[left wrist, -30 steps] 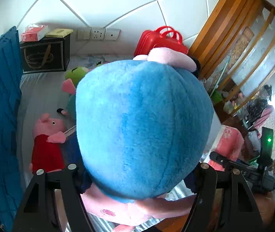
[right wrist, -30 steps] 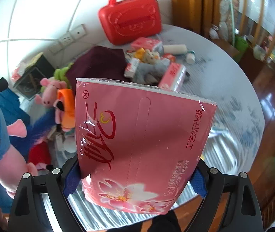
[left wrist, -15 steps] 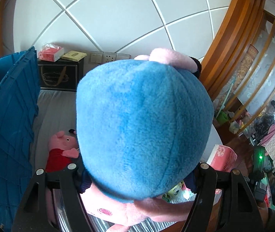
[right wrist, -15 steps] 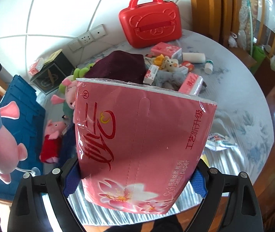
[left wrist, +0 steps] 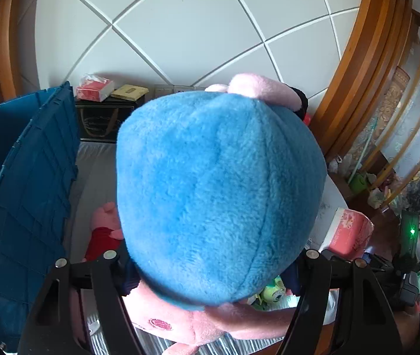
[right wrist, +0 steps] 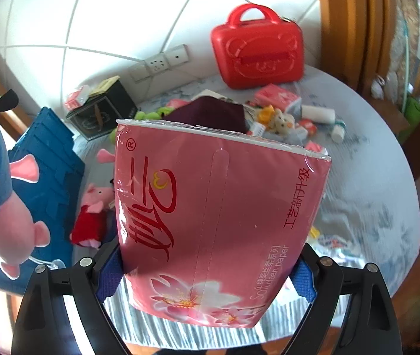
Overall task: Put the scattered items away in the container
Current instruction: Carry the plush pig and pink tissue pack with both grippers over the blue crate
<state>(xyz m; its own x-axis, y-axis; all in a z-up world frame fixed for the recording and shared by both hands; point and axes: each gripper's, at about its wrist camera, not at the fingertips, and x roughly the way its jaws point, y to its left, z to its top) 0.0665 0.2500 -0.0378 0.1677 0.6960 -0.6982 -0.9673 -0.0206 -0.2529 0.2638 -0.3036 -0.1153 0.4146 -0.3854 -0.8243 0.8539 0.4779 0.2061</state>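
midway, left gripper (left wrist: 210,269) grasps blue plush pig (left wrist: 218,195), right gripper (right wrist: 207,272) grasps pink tissue pack (right wrist: 218,219); next, carry both over the blue crate (right wrist: 47,162) at frame left and release.

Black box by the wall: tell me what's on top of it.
On the black box sit a red tissue pack and a flat yellow box, side by side. Its right end is hidden behind the blue plush toy.

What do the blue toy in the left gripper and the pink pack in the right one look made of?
Blue-and-pink stuffed toy: soft plush, judging by its fuzzy matte pile and sewn seams. Pink tissue pack: probably thin glossy plastic film over soft paper, judging by its shiny wrinkles and a perforated tear strip.
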